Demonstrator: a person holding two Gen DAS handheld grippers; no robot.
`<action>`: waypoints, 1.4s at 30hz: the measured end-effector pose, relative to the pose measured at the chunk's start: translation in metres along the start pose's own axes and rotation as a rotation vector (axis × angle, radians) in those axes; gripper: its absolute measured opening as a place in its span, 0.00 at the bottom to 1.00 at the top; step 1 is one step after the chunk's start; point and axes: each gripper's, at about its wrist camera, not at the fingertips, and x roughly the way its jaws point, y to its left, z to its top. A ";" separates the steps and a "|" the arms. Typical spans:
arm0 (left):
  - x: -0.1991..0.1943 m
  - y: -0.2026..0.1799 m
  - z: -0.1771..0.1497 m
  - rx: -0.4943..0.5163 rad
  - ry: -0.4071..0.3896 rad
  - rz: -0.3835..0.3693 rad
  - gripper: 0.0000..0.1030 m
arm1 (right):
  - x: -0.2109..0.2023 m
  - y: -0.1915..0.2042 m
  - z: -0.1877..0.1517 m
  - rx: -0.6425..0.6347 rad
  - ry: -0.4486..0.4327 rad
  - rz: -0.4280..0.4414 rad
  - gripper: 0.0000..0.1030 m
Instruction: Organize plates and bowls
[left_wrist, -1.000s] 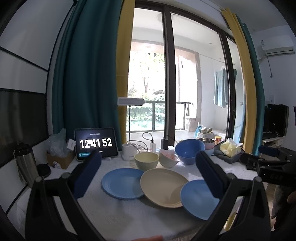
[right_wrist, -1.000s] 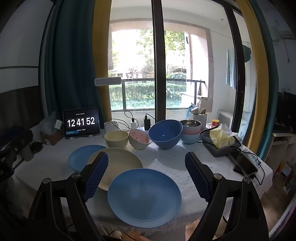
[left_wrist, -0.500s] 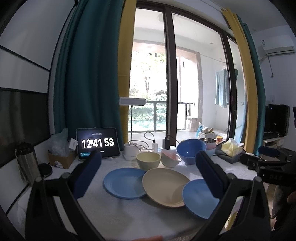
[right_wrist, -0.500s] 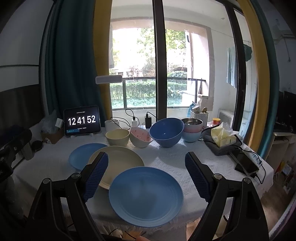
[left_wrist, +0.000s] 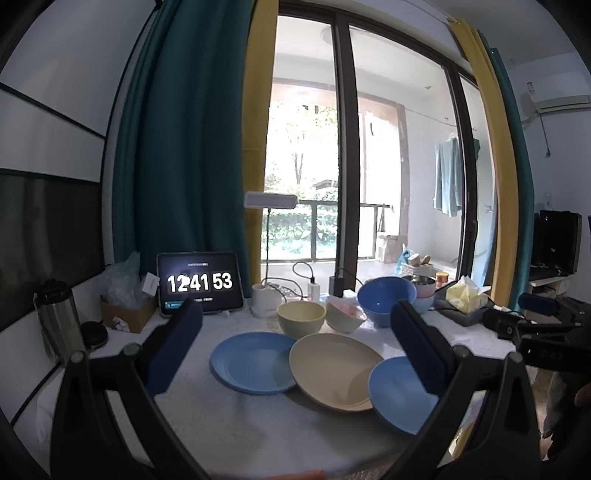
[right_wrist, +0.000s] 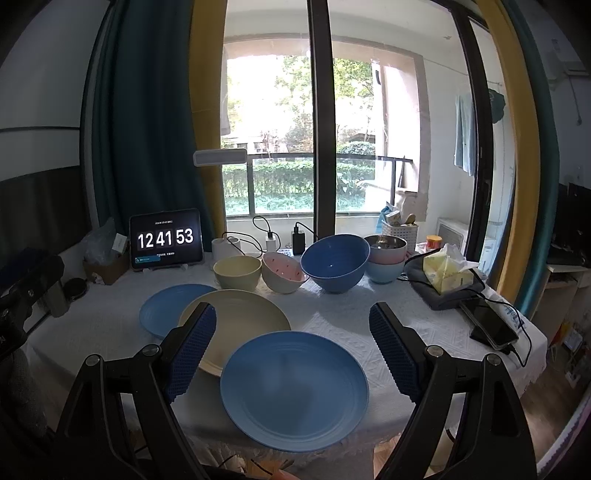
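Plates lie unstacked along the table's near edge: near blue plate (right_wrist: 294, 389), cream plate (right_wrist: 242, 319), far blue plate (right_wrist: 168, 308); bowls (right_wrist: 334, 262) crowd behind. Right gripper (right_wrist: 291, 349) and left gripper (left_wrist: 295, 341) hover wide, empty. Next, likely lowering onto a plate rim.
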 end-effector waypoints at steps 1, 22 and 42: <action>0.000 0.000 0.000 0.000 0.000 -0.001 1.00 | 0.000 0.001 0.000 -0.001 0.001 0.000 0.85; 0.001 -0.003 -0.002 0.007 0.002 -0.001 1.00 | 0.002 0.001 -0.002 0.001 0.008 0.002 0.85; 0.002 -0.004 -0.006 0.013 0.011 -0.004 1.00 | 0.004 -0.002 -0.006 0.009 0.018 0.003 0.85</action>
